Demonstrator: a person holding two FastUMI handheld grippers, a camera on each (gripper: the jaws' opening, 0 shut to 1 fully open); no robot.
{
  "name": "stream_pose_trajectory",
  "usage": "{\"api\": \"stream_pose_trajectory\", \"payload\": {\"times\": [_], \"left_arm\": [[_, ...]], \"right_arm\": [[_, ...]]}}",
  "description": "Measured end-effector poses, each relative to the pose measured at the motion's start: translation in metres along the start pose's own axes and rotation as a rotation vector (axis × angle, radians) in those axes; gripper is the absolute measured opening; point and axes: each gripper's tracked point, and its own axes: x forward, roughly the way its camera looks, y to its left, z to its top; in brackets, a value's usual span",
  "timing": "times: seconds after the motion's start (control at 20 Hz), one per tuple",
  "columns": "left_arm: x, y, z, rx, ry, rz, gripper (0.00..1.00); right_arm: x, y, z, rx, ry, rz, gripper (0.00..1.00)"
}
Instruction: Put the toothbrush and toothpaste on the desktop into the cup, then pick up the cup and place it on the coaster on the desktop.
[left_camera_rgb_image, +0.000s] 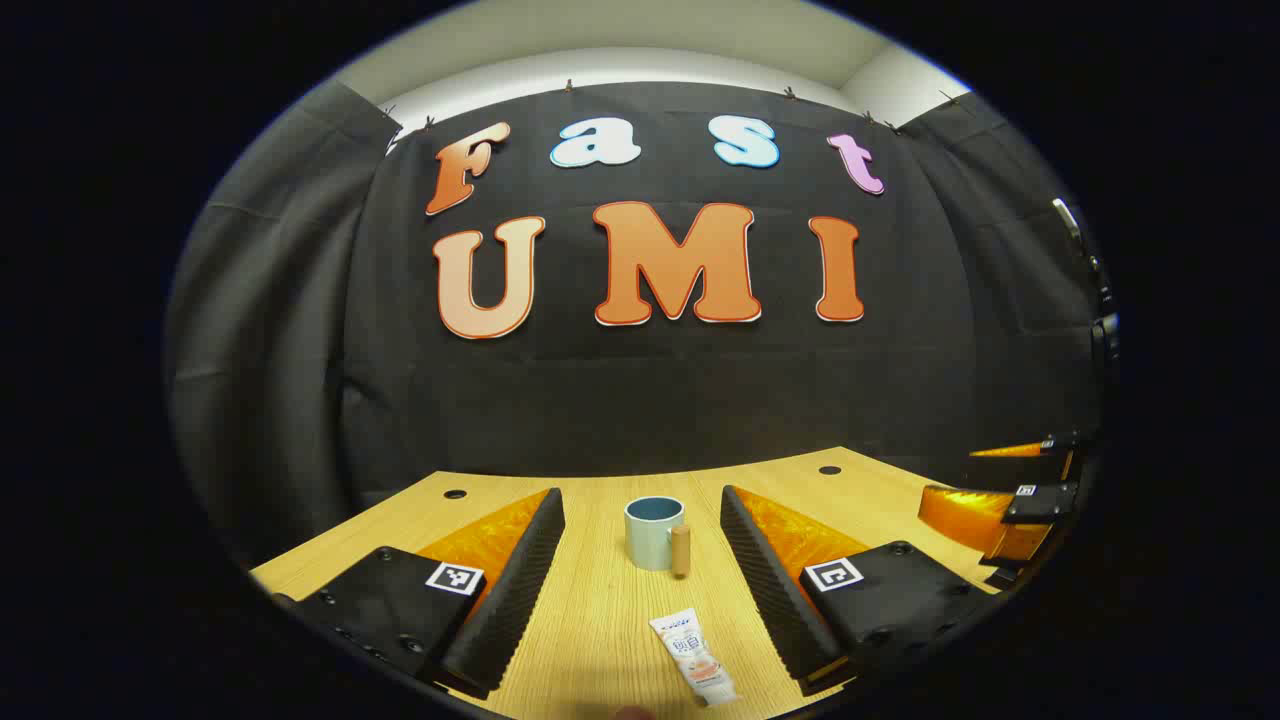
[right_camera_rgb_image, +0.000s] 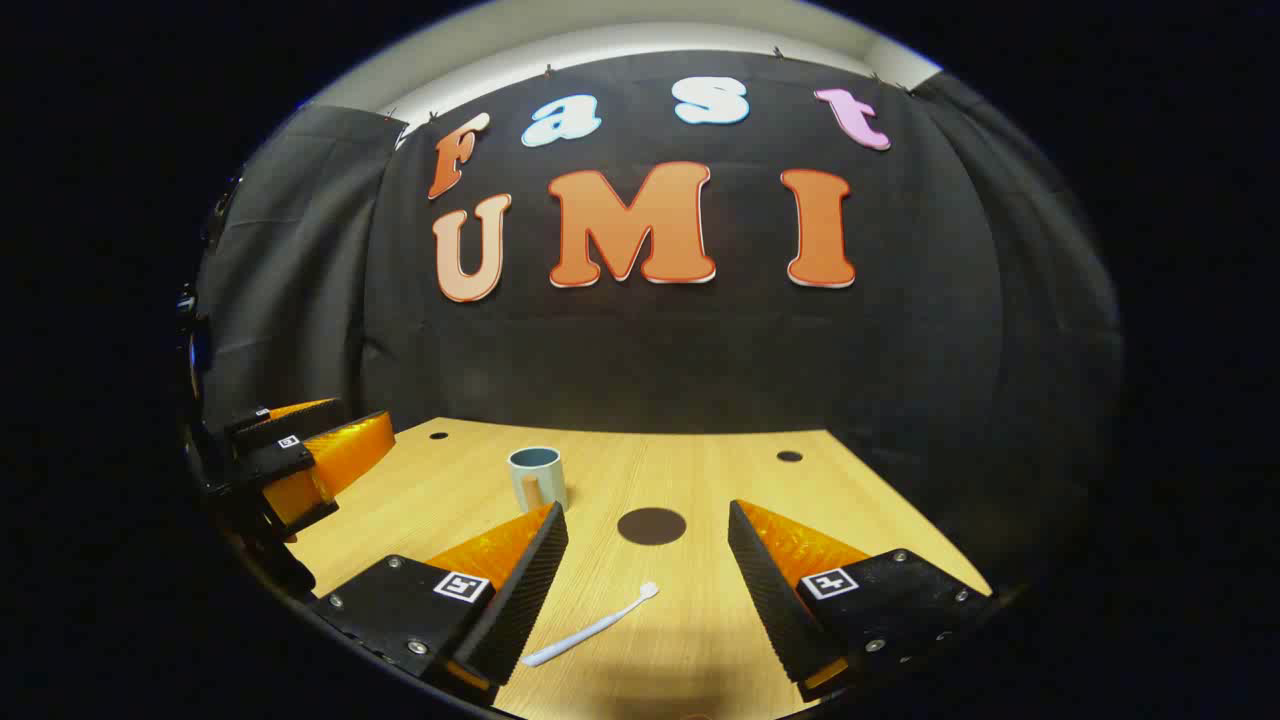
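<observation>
Both tools are wide open and hold nothing. The toothpaste (left_camera_rgb_image: 693, 656) lies between the left tool (left_camera_rgb_image: 640, 590) fingers, cup (left_camera_rgb_image: 654, 533) ahead. The toothbrush (right_camera_rgb_image: 592, 627) lies between the right tool (right_camera_rgb_image: 645, 590) fingers, coaster (right_camera_rgb_image: 651, 526) ahead on the table (right_camera_rgb_image: 700, 470).

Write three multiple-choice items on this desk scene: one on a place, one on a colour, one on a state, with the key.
1. The toothbrush lies
A. in the cup
B. flat on the desktop
C. on the coaster

2. The coaster is
A. dark and round
B. white and square
C. yellow and round

3. The left gripper is
A. open, holding nothing
B. shut on the cup
C. shut on the toothpaste

Key: B, it lies between the right gripper's fingers; A, a dark disc on the desktop; A, the toothpaste and cup sit untouched between its spread fingers.
</observation>
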Motion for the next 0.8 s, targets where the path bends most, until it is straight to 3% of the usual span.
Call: {"api": "stream_pose_trajectory", "payload": {"times": [0.8], "left_arm": [[0.014,0.006,-0.001,0.011,-0.009,0.002,1.00]], "right_arm": [[0.016,0.000,0.005,-0.014,-0.015,-0.017,0.97]]}}
